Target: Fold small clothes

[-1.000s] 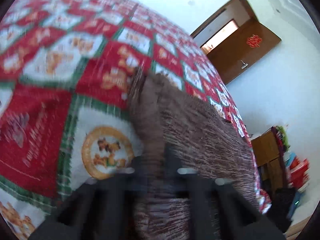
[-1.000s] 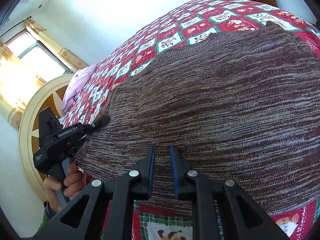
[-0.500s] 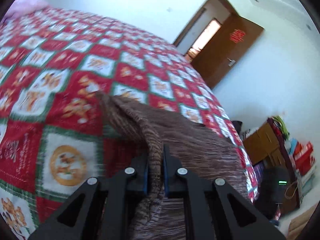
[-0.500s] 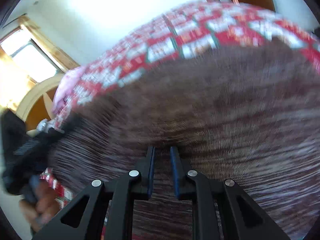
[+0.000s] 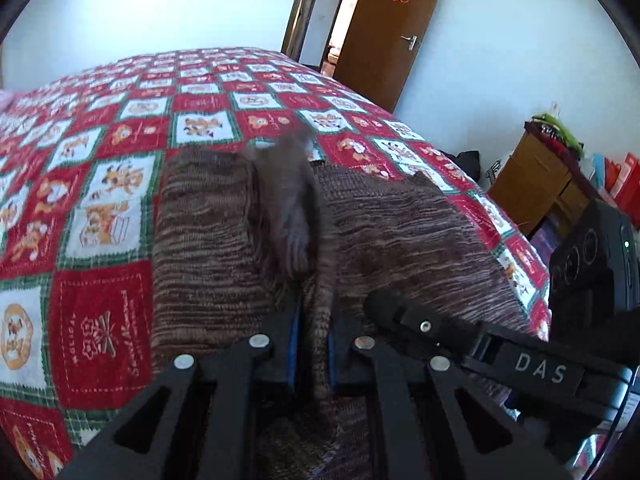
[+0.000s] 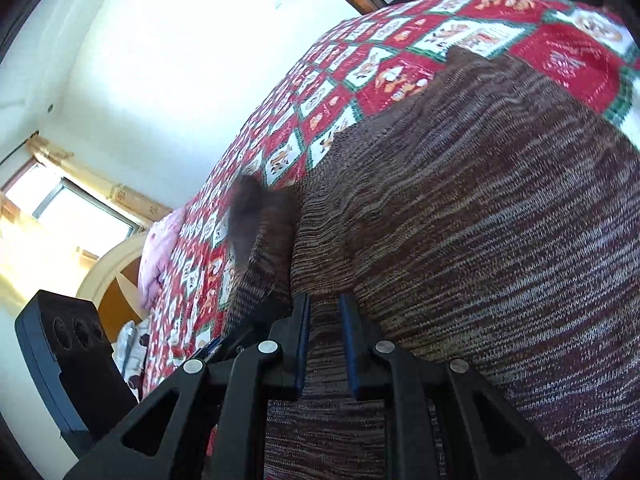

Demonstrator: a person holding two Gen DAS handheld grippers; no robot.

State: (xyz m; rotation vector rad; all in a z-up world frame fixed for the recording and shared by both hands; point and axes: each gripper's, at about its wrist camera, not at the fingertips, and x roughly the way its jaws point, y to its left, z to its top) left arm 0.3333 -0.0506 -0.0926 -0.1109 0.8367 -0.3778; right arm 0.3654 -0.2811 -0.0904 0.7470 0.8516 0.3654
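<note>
A red, white and green patchwork quilt [image 5: 120, 128] covers the bed; a brown wooden door [image 5: 384, 36] stands open, beside a wooden cabinet [image 5: 536, 184].

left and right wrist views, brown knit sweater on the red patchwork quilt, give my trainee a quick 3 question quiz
1. True or false: the left gripper is shut on a fold of the brown marled knit sweater.
2. Multiple choice: what does the sweater lie on? A) a bare wooden floor B) the red, white and green patchwork quilt C) a glass desk
3. Fill the gap: in the right wrist view, the right gripper grips the sweater, and the black body of the other ____ shows at lower left.

Key
1. True: knit fabric sits between its blue-padded fingers.
2. B
3. gripper
</note>
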